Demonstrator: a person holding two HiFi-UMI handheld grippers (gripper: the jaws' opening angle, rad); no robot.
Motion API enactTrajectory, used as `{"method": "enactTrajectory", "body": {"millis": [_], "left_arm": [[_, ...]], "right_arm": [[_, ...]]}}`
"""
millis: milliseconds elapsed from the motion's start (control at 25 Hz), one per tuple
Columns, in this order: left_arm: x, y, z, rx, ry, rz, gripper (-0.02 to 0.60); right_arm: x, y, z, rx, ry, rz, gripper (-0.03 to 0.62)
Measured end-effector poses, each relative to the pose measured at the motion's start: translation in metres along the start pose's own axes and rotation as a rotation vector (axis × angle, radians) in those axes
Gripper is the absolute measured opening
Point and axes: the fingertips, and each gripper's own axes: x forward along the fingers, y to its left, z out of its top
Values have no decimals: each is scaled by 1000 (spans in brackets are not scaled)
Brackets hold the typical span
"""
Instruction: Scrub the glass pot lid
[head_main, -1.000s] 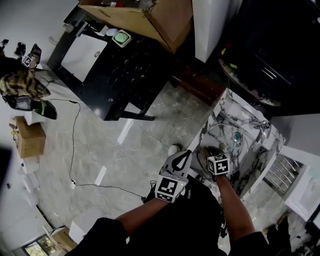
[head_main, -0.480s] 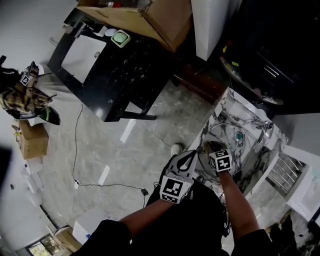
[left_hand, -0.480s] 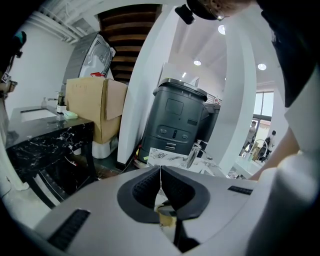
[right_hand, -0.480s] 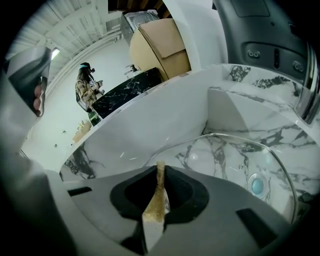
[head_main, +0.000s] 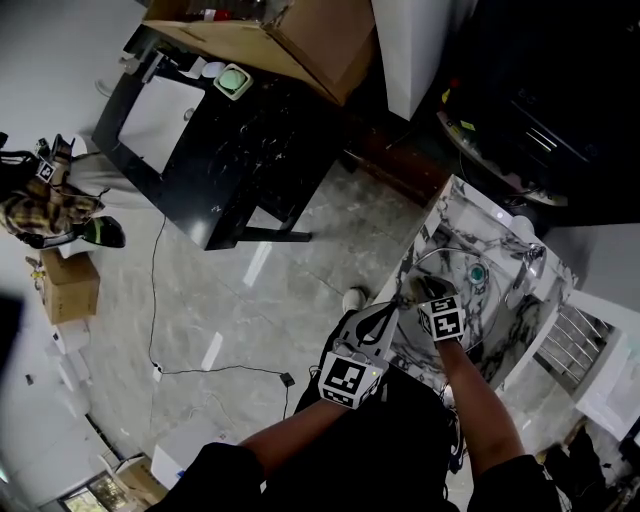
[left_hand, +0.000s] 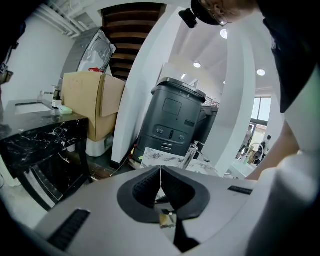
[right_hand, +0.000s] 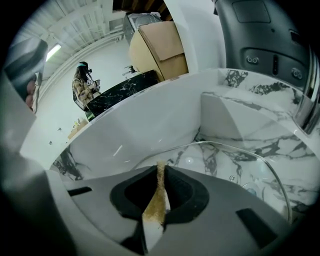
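Right gripper (right_hand: 160, 169) clamped on 1 thin brown-and-white scouring pad (right_hand: 156, 202), poised close over the clear round glass pot lid (right_hand: 222, 167), lid lying in the white grey-veined marble sink (right_hand: 235, 112), left gripper (left_hand: 160, 170) with its 2 jaws pressed together on nothing, beside the sink's near edge.

Head view dim, with deep shadow toward 2 o'clock and pale glare streaks on the glossy grey marble floor (head_main: 250, 262) near centre; lines bow at the edges; both gripper views are black-vignetted at the corners; small round recessed ceiling lights (left_hand: 197, 65) glow at 1 o'clock in the left one; a long white ceiling strip light (right_hand: 52, 50) at 10 o'clock brightens the right one, where the thin brown-and-white scouring pad (right_hand: 156, 210) at 6 o'clock looks soft.
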Motion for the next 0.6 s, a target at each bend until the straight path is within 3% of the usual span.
{"method": "enactTrajectory", "body": {"millis": [600], "left_arm": [[10, 6, 1, -4, 6, 10, 18]], "right_arm": [[4, -28, 5, 27, -28, -69, 59]]}}
